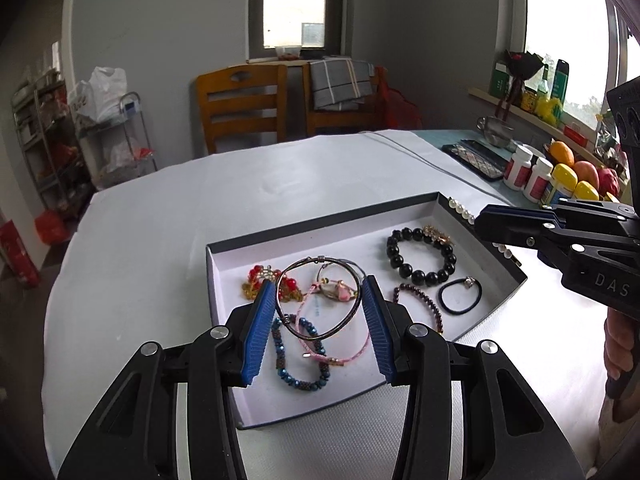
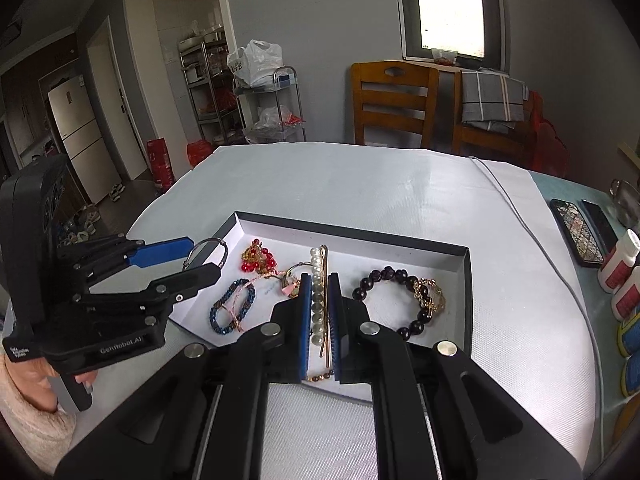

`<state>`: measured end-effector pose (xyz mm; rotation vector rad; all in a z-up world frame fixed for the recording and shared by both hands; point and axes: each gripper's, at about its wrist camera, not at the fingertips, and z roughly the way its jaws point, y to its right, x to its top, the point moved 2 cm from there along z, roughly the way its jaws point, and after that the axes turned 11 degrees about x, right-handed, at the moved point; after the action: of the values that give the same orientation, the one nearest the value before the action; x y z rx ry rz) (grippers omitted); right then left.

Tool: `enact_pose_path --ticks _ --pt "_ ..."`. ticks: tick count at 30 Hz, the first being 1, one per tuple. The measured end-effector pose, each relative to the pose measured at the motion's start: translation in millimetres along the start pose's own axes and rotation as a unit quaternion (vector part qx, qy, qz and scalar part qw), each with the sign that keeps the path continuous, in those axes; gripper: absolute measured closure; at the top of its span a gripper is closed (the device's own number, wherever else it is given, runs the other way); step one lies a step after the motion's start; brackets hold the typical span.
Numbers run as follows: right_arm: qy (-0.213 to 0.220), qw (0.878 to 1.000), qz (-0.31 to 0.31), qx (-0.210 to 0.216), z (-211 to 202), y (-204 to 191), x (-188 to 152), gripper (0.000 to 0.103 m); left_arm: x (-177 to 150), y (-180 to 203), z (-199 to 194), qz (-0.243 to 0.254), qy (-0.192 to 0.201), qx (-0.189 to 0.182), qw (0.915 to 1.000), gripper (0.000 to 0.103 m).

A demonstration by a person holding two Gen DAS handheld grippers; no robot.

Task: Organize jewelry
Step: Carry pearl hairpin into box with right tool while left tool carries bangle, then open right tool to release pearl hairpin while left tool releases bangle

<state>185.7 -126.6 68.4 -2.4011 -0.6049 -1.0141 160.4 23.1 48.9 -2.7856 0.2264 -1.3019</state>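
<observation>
A shallow white-lined box [image 1: 224,276] with a dark rim [image 2: 344,232] lies on the table and holds several bracelets. My left gripper [image 1: 318,298] is shut on a thin metal bangle [image 1: 320,334] and holds it above the box; the bangle also shows in the right wrist view [image 2: 208,252]. My right gripper [image 2: 320,280] is shut on a pearl hair clip [image 2: 318,300] over the box's near edge. In the box lie a black bead bracelet [image 1: 420,256], a blue bead bracelet [image 1: 300,376], a pink cord bracelet [image 1: 340,356], a red bead piece [image 2: 258,260], a dark red bracelet [image 1: 424,300] and a black hair tie [image 1: 460,296].
White cloth covers the table [image 1: 240,184]. At its right edge stand pill bottles [image 1: 528,172], fruit [image 1: 572,164], two phones [image 2: 580,232] and a metal pot [image 1: 496,130]. A grey cable [image 2: 532,232] runs along the cloth. Wooden chairs [image 1: 240,108] stand behind the table.
</observation>
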Motion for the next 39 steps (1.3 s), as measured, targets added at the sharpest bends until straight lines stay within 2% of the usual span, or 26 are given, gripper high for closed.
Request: enact_pose_path --ticks 4,10,16,19,26,39 --pt "0.001 1.000 0.019 -0.008 14.4 6.9 9.1 0.095 -0.2 -0.3 9.8 -0.005 -0.004 0.008 0.9999 0.056" --pt "-0.014 0.998 0.039 -0.041 45.4 19.1 18.3 0.095 -9.3 -4.2 26.4 -0.006 -0.023 0.012 0.9996 0.056" --pt "-0.037 0.998 0.044 -0.032 71.8 25.9 6.6 0.095 -14.4 -12.0 35.4 -0.005 -0.031 0.016 0.9994 0.056" --pt "-0.049 0.998 0.040 -0.024 81.7 26.8 -0.6 0.095 -16.4 -12.5 40.3 -0.008 -0.038 0.003 0.9992 0.056" --pt "-0.078 0.996 0.047 -0.015 97.4 32.2 -12.9 0.095 -21.1 5.3 47.4 0.023 -0.048 -0.018 0.9984 0.056" --pt "-0.090 0.995 0.043 -0.030 104.4 34.4 -18.4 0.095 -32.2 17.9 62.2 0.044 -0.071 -0.022 0.9963 0.056"
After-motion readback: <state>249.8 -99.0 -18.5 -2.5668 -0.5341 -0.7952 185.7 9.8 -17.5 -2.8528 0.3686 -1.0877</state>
